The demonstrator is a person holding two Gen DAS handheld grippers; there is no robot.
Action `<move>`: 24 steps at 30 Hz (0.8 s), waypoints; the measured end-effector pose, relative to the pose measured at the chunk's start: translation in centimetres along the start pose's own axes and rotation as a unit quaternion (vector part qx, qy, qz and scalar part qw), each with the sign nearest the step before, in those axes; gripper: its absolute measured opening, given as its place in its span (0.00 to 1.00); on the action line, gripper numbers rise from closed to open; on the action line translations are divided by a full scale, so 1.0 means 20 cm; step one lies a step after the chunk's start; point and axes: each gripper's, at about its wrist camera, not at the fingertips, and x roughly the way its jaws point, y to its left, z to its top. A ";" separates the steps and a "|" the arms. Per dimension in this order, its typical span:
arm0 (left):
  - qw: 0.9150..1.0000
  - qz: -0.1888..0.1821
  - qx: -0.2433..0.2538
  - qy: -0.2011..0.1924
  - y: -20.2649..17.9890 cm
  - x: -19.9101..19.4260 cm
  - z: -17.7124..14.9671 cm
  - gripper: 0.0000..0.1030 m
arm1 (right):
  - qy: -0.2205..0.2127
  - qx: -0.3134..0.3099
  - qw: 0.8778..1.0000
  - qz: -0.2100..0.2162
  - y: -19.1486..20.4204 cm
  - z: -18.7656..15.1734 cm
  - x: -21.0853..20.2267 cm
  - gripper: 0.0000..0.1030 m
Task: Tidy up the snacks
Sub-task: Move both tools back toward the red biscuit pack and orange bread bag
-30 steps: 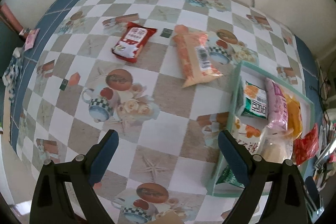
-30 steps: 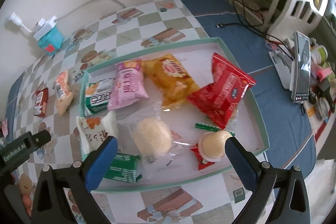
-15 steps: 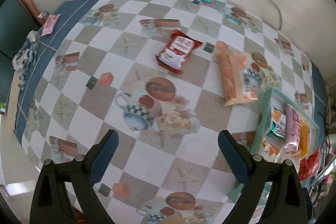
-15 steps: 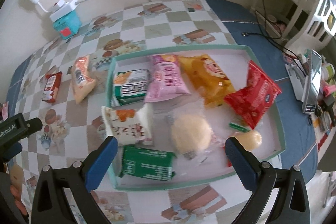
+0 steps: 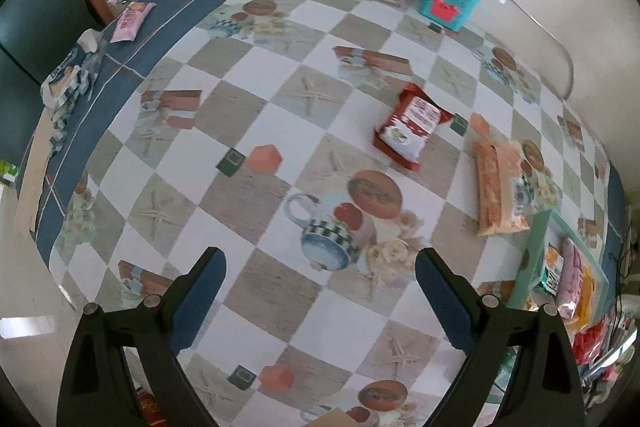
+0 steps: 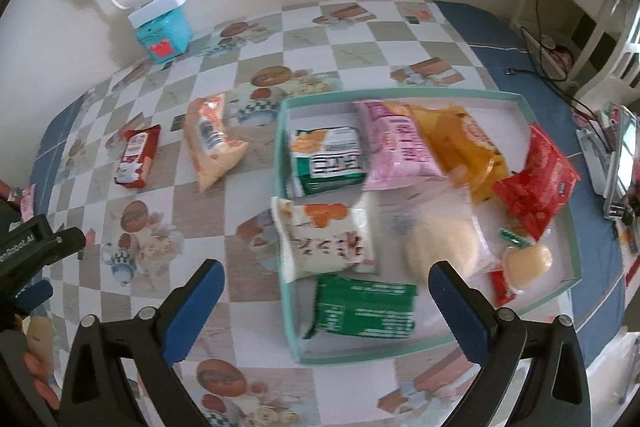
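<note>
Teal tray (image 6: 436, 93) already holds most snacks; two packets lie outside on the checked tablecloth (image 5: 280, 187).
Left gripper (image 5: 320, 291) and right gripper (image 6: 326, 297) gape wide, empty; best centre over the red packet (image 5: 408, 127) or orange packet (image 5: 500, 187) before closing.

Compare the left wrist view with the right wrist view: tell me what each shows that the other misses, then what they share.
Only the left wrist view shows the pink sachet on the blue cloth border. Only the right wrist view shows the dark green packet, the round pale bun in clear wrap and the phone on a stand. Both show the small red-and-white snack packet, the long orange snack bag, the teal box and the mint-green tray.
</note>
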 end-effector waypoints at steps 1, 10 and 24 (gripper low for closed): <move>1.000 0.000 -0.002 0.000 0.01 0.00 0.00 0.93 | -0.001 -0.004 1.000 0.003 0.03 0.00 0.00 1.00; 1.000 0.006 -0.016 0.003 0.09 0.03 0.04 0.93 | 0.001 -0.021 1.000 0.021 0.18 0.01 0.04 1.00; 1.000 0.002 -0.005 0.001 0.03 0.08 0.18 0.93 | 0.001 -0.042 0.999 0.029 0.32 0.10 0.14 1.00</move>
